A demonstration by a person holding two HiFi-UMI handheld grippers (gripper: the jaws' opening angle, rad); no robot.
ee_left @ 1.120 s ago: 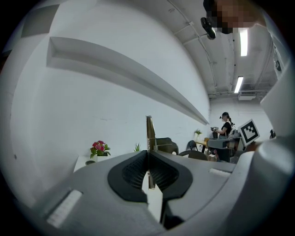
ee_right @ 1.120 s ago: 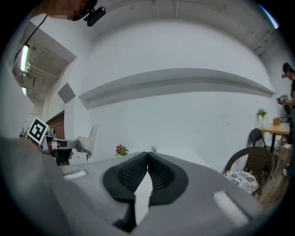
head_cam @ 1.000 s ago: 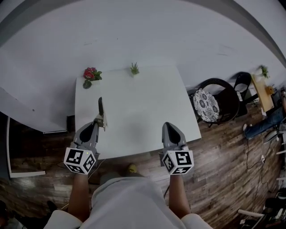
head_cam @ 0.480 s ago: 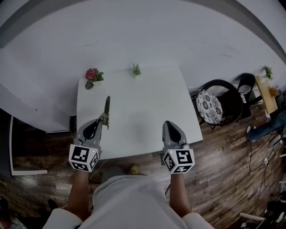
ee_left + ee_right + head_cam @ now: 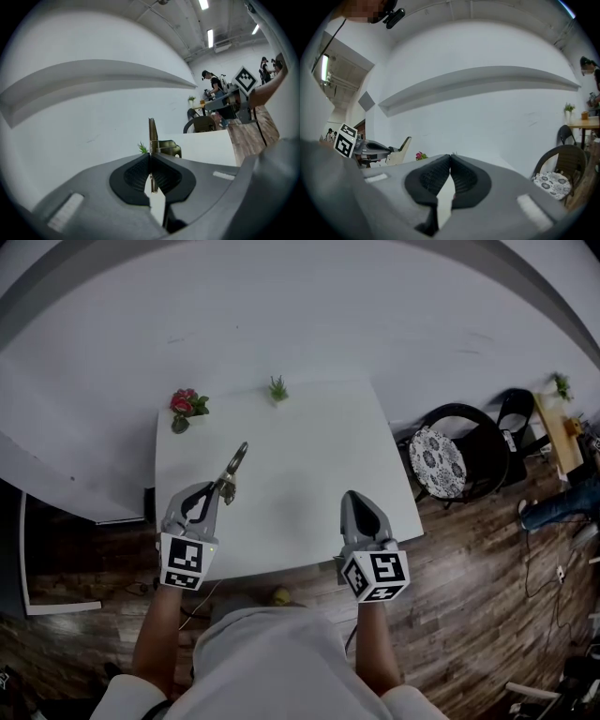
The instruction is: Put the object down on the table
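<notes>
My left gripper [image 5: 221, 487] is shut on a thin flat brass-coloured metal tool [image 5: 234, 465], which sticks out past the fingertips and leans up to the right above the left part of the white table [image 5: 300, 446]. The left gripper view shows the tool [image 5: 153, 136] edge-on, pinched between the pads of that gripper [image 5: 151, 157]. From the right gripper view the tool [image 5: 401, 149] is a pale flat blade at the left. My right gripper [image 5: 357, 503] hovers over the table's near edge, jaws shut with nothing in them [image 5: 450, 159].
A red flower pot [image 5: 185, 404] and a small green plant [image 5: 277, 387] stand along the table's far edge by the white wall. A black chair with a patterned cushion [image 5: 450, 460] is to the right, on the wooden floor. People stand at a distant table [image 5: 213, 89].
The left gripper has rolled and shifted slightly right; the tool, which pointed straight away, now leans to the upper right. The right gripper has barely moved.
</notes>
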